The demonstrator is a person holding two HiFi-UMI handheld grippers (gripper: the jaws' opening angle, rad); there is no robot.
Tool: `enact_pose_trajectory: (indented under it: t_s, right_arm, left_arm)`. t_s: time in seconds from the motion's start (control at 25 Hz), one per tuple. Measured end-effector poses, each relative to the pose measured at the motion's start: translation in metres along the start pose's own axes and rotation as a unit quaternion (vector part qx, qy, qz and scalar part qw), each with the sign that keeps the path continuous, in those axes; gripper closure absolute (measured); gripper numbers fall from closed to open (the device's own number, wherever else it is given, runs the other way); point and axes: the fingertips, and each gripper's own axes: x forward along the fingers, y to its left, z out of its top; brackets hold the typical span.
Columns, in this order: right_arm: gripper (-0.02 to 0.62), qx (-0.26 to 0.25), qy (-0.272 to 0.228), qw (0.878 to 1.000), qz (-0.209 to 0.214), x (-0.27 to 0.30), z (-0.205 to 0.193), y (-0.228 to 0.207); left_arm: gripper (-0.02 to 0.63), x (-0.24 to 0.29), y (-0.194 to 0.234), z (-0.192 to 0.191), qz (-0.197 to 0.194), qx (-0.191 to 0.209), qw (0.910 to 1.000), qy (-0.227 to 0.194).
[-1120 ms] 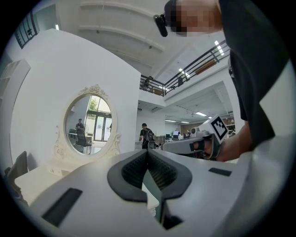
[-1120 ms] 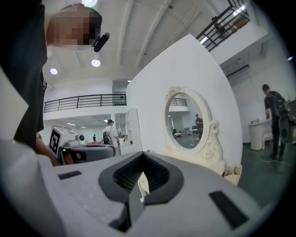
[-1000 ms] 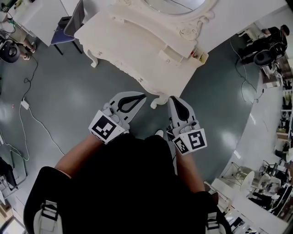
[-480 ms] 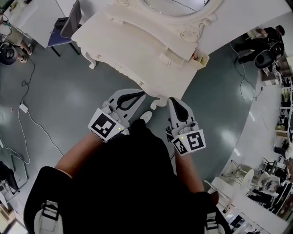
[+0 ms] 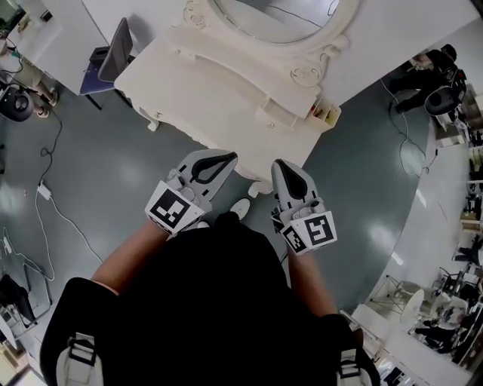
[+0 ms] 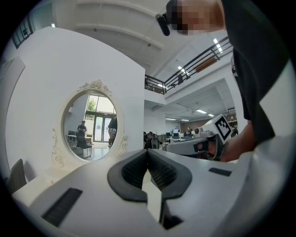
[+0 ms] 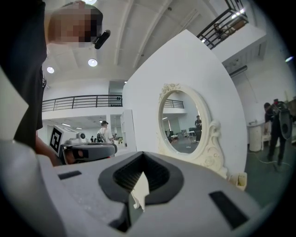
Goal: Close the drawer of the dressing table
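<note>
Dressing table [image 5: 219,98], white and carved, stands on the grey floor ahead of the person. Its long axis runs from upper left to lower right in the head view. Oval mirror [image 5: 272,15] rises at its back edge. Bare worktop in front of the mirror, nothing loose on it.

Drawer [image 5: 324,113]: judged to be the small open box at the table's right end, just beside the mirror base, with its contents showing. The right gripper view shows it low on the right, by the frame foot [image 7: 240,180]. Which way it slides I cannot tell.

Left tongs [image 5: 215,162] are clenched and empty, pads meeting at the tip, over the front edge near the middle of the table. Right tongs [image 5: 285,167] are clenched too, nothing gripped, at the front right corner by the table leg. Both point level at the table.

Key relation: the drawer lies ahead of and to the right of both tongs, apart from each. The right tongs are nearer, so the push probably falls to them, with closed tips against the drawer front.
</note>
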Motion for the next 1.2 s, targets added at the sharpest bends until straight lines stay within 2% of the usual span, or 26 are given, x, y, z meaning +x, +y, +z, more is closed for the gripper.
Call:
enact_pose_trajectory:
  t_s: [0.48,0.68,0.96,1.2]
  right_arm:
    - [0.594,0.011,-0.006,1.000,-0.004,0.010,0.007,-0.087]
    - [0.594,0.011,-0.010,1.000,-0.001,0.010,0.009,-0.120]
    - [0.594,0.006,-0.001,1.000,0.003,0.015,0.008,-0.146]
    - [0.594,0.015,0.011,1.000,-0.018,0.035,0.000,-0.163]
  left_arm:
    - [0.612,0.091,0.012,-0.003,-0.017,0.001,0.9997,0.017]
    - [0.612,0.125,0.017,-0.003,-0.002,-0.001,0.9992,0.040]
    - [0.612,0.153,0.015,-0.009,-0.021,0.004,0.9991,0.036]
    - [0.612,0.170,0.044,-0.017,-0.029,-0.009,0.9987,0.041]
